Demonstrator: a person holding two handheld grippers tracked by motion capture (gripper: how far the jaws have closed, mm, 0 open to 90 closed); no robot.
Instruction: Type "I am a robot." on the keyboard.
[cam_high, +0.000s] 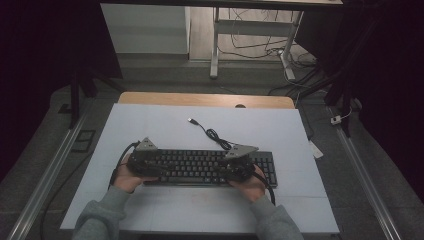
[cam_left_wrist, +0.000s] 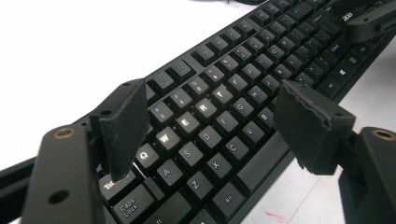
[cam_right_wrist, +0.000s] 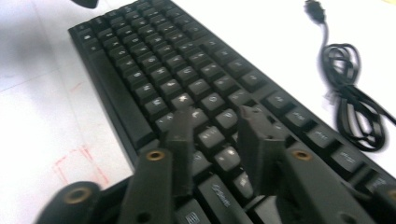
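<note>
Currently, left gripper (cam_left_wrist: 210, 126): spread wide over black plastic keyboard (cam_high: 200, 167), gripping nothing.
Right gripper (cam_right_wrist: 215, 140): narrowed, empty.
Risk: neighbouring keys pressed; keyboard skids across white tabletop (cam_high: 150, 125).

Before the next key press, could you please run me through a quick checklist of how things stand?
1. Keyboard flat on the table: ok.
2. Left gripper open above the letter keys, not pressing: ok.
3. Right gripper narrowed over the keys: ok; which key it is aimed at: cannot tell, blurred.
4. Right fingers touching a key: cannot tell.
5. Cable coiled behind the keyboard, away from both grippers: ok.
6. USB plug lying loose on the table, unplugged: not ok if input is expected.
</note>
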